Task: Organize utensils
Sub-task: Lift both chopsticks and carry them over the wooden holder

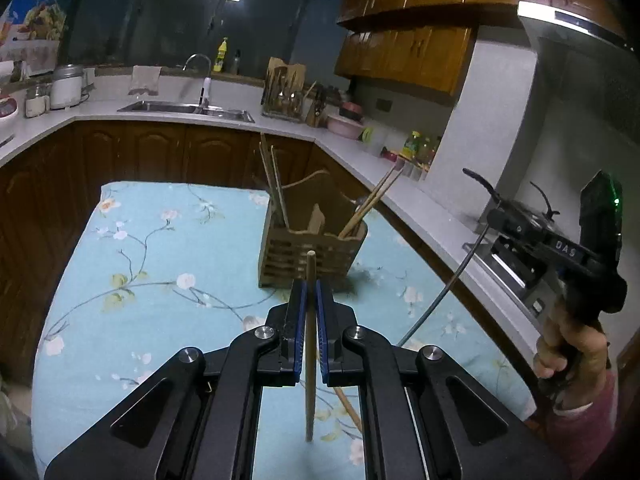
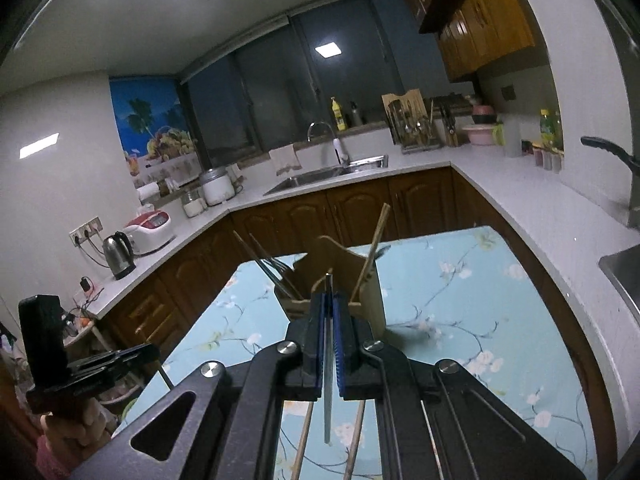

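Left wrist view: the left gripper (image 1: 311, 292) is clamped on a wooden chopstick (image 1: 310, 344), which runs up between the blue pads and pokes out just past the tips. Ahead on the floral cloth (image 1: 160, 248) stands the slatted holder (image 1: 312, 252), already carrying chopsticks in its left and right compartments (the middle one looks free, though its depth is hidden). One more chopstick (image 1: 348, 404) lies on the cloth under the gripper.

In the right wrist view the right gripper (image 2: 329, 300) is closed on a thin metal utensil (image 2: 328, 380), grey and flat; which kind I cannot tell. Two wooden sticks (image 2: 304, 436) lie on the cloth below it. The person's other hand (image 2: 76, 428) shows at lower left.

The step in hand looks like carrying both pieces to the holder. To do it well: bring each one above the rim before lowering, so its lower end clears the wall. Keep the wood with the wood and the metal with the forks on the other side. Go one at a time, since the two grippers would crowd the small opening, and release only once the tip is well inside a slot.
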Demonstrator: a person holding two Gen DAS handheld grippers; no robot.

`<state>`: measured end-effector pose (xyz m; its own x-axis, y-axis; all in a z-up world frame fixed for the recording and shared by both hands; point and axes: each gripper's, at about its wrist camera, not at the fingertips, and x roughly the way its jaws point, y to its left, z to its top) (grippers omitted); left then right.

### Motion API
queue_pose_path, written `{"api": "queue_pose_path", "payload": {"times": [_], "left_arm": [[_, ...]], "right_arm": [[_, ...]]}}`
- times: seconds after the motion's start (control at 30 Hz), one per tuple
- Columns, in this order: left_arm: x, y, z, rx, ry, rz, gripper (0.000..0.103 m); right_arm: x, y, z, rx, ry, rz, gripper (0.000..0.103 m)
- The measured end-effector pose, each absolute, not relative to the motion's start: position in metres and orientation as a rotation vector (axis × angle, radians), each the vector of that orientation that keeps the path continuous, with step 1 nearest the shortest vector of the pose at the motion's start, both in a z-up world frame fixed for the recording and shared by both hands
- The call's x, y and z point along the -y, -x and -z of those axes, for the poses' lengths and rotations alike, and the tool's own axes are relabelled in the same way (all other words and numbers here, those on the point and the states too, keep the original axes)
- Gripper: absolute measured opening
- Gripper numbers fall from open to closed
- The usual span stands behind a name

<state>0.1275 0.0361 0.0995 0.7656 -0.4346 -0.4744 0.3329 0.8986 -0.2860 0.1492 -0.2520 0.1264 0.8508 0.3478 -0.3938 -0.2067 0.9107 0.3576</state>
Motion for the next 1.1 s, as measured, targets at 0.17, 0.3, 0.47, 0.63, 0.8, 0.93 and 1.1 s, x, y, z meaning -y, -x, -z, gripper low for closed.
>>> {"api": "queue_pose_path", "payload": {"times": [0.17, 0.3, 0.47, 0.63, 0.8, 0.93, 1.1], "left_arm": [[-0.038, -0.13, -0.105, -0.544, 0.193, 0.409, 0.005], [-0.039, -0.134, -0.11, -0.533, 0.194, 0.403, 0.005], [-0.039, -0.14, -0.12, -0.505, 0.2, 0.396, 0.005], [-0.039, -0.152, -0.135, -0.464, 0.209, 0.39, 0.005], [-0.037, -0.169, -0.157, -0.408, 0.209, 0.387, 0.004], [-0.034, -0.19, -0.176, -0.355, 0.211, 0.39, 0.005], [-0.031, -0.214, -0.197, -0.29, 0.234, 0.376, 0.005]], "right_arm": [[0.251, -0.152, -0.127, -0.465, -0.316, -0.298, 0.004], [0.254, -0.153, -0.127, -0.452, -0.332, -0.293, 0.004], [0.257, -0.156, -0.131, -0.432, -0.343, -0.285, 0.005], [0.257, -0.164, -0.136, -0.411, -0.349, -0.274, 0.005], [0.257, -0.181, -0.146, -0.381, -0.352, -0.264, 0.005], [0.256, -0.198, -0.155, -0.351, -0.353, -0.256, 0.005], [0.255, -0.218, -0.172, -0.297, -0.359, -0.239, 0.005]]}}
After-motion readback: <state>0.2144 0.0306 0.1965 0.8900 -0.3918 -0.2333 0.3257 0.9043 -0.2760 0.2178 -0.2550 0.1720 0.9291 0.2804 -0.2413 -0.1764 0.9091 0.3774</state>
